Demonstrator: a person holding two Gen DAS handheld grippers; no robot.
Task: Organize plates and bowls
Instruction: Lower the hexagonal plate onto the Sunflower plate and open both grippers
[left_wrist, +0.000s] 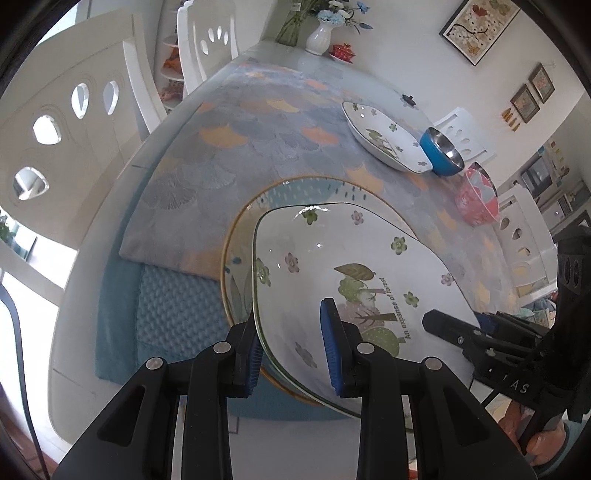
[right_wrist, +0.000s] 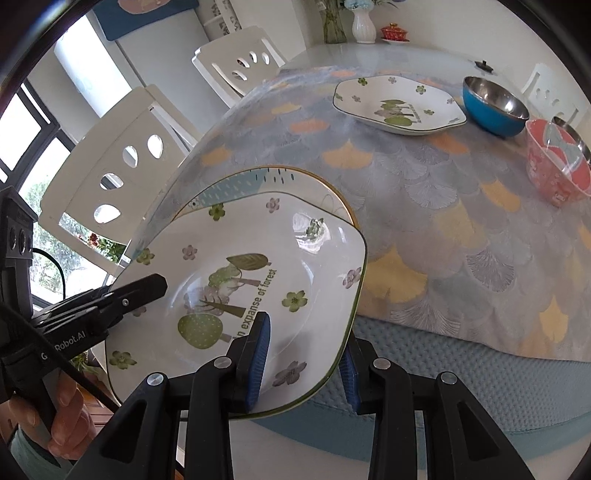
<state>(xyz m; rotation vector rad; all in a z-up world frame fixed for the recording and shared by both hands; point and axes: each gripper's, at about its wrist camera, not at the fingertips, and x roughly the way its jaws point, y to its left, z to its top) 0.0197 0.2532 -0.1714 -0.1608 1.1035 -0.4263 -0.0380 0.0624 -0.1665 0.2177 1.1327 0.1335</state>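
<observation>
A white square plate with forest print (left_wrist: 343, 258) (right_wrist: 258, 258) lies on top of a round gold-rimmed plate (left_wrist: 295, 188) (right_wrist: 273, 177) at the near table edge. My left gripper (left_wrist: 293, 350) straddles the square plate's left rim, one pad inside, one outside. My right gripper (right_wrist: 304, 363) straddles its right rim the same way. Whether the pads press the rim is unclear. A second forest-print plate (left_wrist: 384, 136) (right_wrist: 397, 101), a blue steel bowl (left_wrist: 443, 151) (right_wrist: 495, 105) and a pink bowl (left_wrist: 476, 201) (right_wrist: 557, 162) sit farther back.
A patterned cloth (left_wrist: 258, 147) (right_wrist: 461, 206) covers the table over a blue mat (left_wrist: 173, 314) (right_wrist: 480, 387). White chairs (left_wrist: 74, 122) (right_wrist: 122, 162) stand on the left. A white vase (left_wrist: 319, 35) and a red cup (left_wrist: 341, 51) stand at the far end.
</observation>
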